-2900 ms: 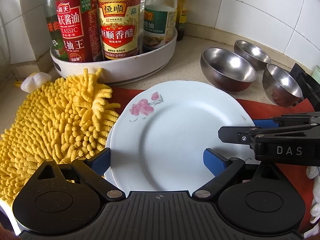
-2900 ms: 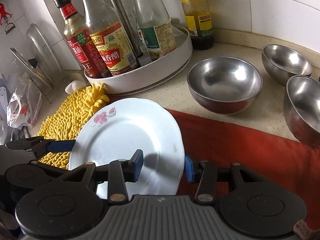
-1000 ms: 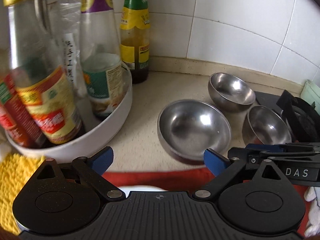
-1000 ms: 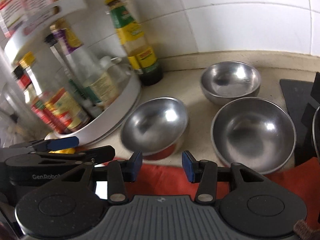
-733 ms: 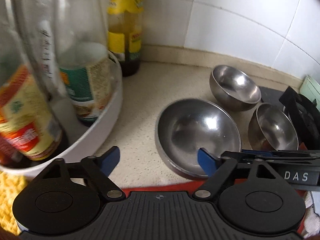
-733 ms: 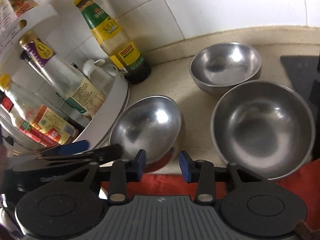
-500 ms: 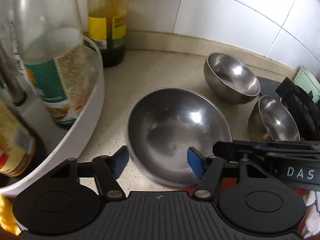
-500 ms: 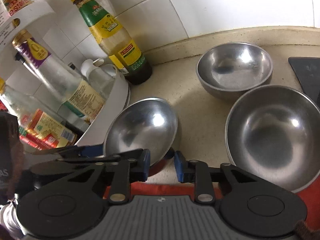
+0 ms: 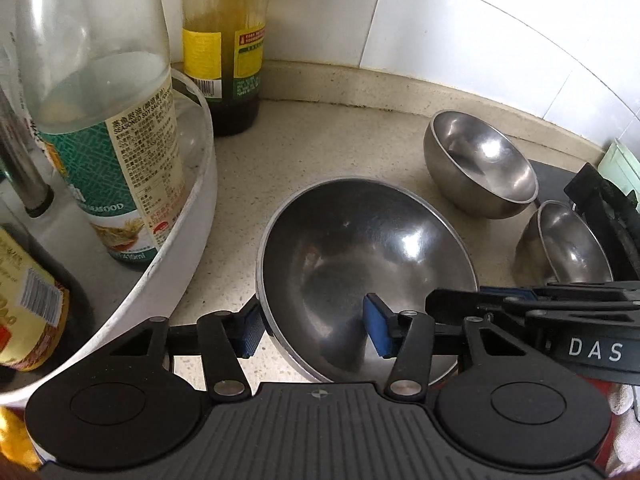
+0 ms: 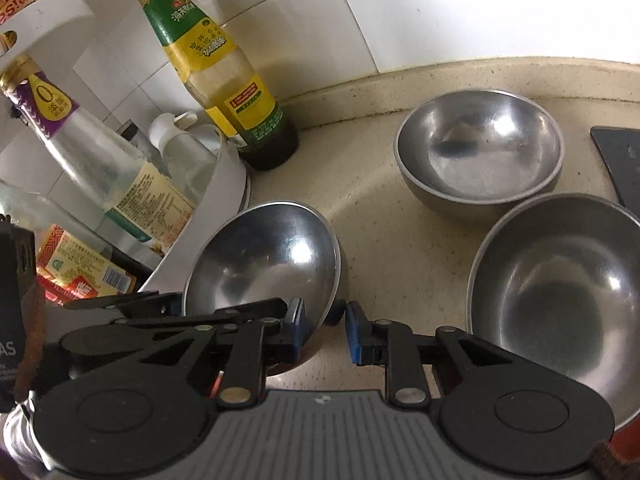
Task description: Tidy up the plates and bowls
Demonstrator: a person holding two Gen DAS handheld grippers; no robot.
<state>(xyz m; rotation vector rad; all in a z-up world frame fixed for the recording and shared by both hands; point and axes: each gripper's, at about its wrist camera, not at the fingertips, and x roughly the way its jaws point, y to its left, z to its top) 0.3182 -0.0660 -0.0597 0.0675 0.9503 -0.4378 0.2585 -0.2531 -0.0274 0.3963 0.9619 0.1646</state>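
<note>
Three steel bowls stand on the beige counter. The nearest bowl (image 9: 360, 256) (image 10: 264, 264) sits between both grippers. My left gripper (image 9: 314, 330) straddles its left rim, one blue pad outside and one inside, with a gap on each side. My right gripper (image 10: 324, 332) straddles its right rim, jaws narrowly apart, not clamped. A second bowl (image 9: 480, 168) (image 10: 480, 148) stands at the back. A third bowl (image 9: 564, 244) (image 10: 560, 288) stands at the right. No plate is in view.
A white turntable tray (image 9: 188, 216) with sauce bottles stands at the left. A yellow-labelled bottle (image 9: 222, 40) (image 10: 224, 76) stands in the tiled corner. A black stove edge (image 9: 608, 208) is at the right. A red mat (image 10: 624, 432) lies under me.
Both grippers have left the white plate, moved forward to the nearest steel bowl and narrowed their jaws over its opposite rims.
</note>
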